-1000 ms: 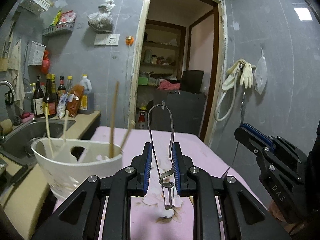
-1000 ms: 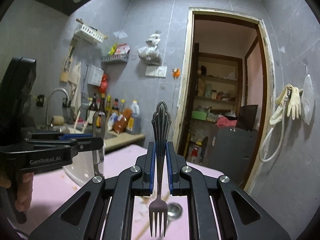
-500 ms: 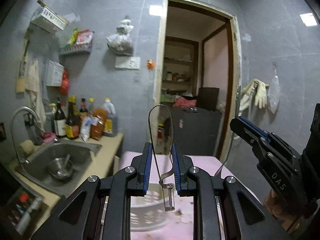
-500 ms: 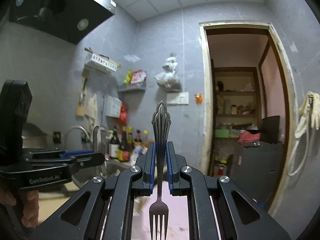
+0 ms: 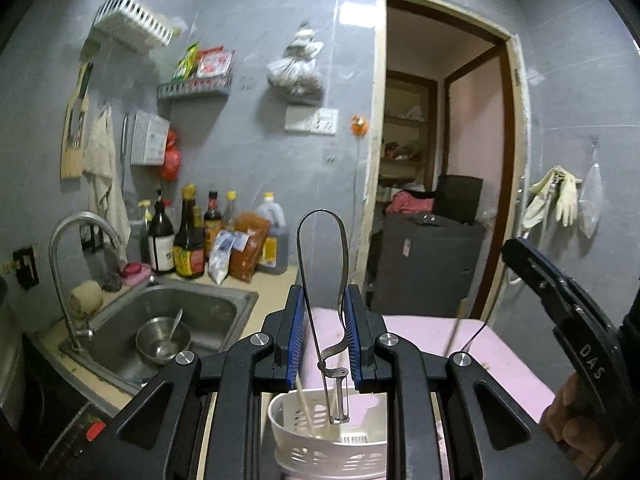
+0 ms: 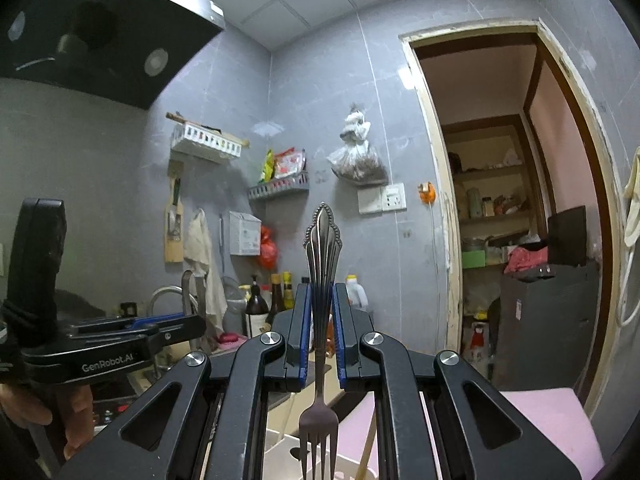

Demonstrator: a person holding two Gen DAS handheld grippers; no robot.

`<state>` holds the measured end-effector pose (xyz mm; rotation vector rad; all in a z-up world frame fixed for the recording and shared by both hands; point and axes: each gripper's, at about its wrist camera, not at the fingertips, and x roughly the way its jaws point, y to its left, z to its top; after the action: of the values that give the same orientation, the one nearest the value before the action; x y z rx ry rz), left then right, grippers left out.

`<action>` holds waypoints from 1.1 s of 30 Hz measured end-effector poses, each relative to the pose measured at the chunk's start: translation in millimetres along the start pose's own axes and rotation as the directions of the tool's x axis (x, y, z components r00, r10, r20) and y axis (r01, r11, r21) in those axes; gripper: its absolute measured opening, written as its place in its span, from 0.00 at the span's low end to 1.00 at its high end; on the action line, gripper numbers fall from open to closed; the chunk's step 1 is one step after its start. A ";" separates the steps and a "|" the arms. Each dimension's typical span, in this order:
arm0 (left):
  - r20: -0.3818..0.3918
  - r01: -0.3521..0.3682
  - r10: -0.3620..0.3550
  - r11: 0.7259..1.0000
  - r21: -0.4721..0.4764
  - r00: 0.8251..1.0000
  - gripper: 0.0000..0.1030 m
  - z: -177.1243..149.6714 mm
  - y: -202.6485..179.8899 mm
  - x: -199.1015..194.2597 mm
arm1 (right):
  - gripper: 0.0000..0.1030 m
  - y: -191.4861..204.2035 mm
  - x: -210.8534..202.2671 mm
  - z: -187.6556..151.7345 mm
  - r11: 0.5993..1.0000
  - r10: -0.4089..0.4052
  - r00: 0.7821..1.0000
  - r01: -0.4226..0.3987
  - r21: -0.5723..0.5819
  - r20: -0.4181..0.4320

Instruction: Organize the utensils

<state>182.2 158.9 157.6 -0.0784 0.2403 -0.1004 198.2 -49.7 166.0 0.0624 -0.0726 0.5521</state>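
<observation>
My left gripper (image 5: 323, 300) is shut on a wire-handled metal peeler (image 5: 343, 256), held upright with its blade hanging down. Directly beneath the blade stands a white slotted utensil holder (image 5: 320, 444) with a wooden chopstick (image 5: 305, 410) leaning in it. A silver fork (image 6: 321, 248) stands between the blue pads of my right gripper (image 6: 320, 296), which is shut on it, ornate handle up and tines down. The holder's rim (image 6: 280, 452) and a chopstick (image 6: 368, 440) show below the tines. Each view catches the other gripper at its edge: the left (image 6: 176, 326), the right (image 5: 520, 252).
The holder stands on a pink-covered table (image 5: 500, 356). To the left is a steel sink (image 5: 224, 300) with a bowl (image 5: 162, 340) and a tap (image 5: 72, 236). Sauce bottles (image 5: 188, 240) line the counter. A range hood (image 6: 80, 32) hangs overhead on the left, and a doorway (image 5: 440, 184) opens behind.
Both grippers have risen with the peeler and the fork still in them. The white holder, earlier at the left gripper's front left, now lies below its fingers.
</observation>
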 end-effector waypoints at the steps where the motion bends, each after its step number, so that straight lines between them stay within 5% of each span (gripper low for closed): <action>1: -0.012 -0.002 0.001 1.000 -0.007 1.000 0.16 -3.4 3.5 5.8 | 0.08 -0.2 4.1 -2.3 1.000 -0.004 1.000 0.004 0.002 -0.009; 12: -0.106 -0.047 0.047 0.999 0.010 0.993 0.16 -39.0 13.3 47.3 | 0.08 -6.7 28.3 -43.3 0.998 -0.062 0.995 0.063 0.000 -0.075; 33: -0.206 0.052 -0.054 0.999 -0.018 0.977 0.16 -83.9 5.8 66.1 | 0.09 0.3 24.7 -78.2 0.995 -0.089 0.983 0.082 -0.052 -0.158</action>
<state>226.3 152.0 60.4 -0.0867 0.4467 -0.1604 223.1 -30.4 90.3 -0.0230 0.0737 0.4676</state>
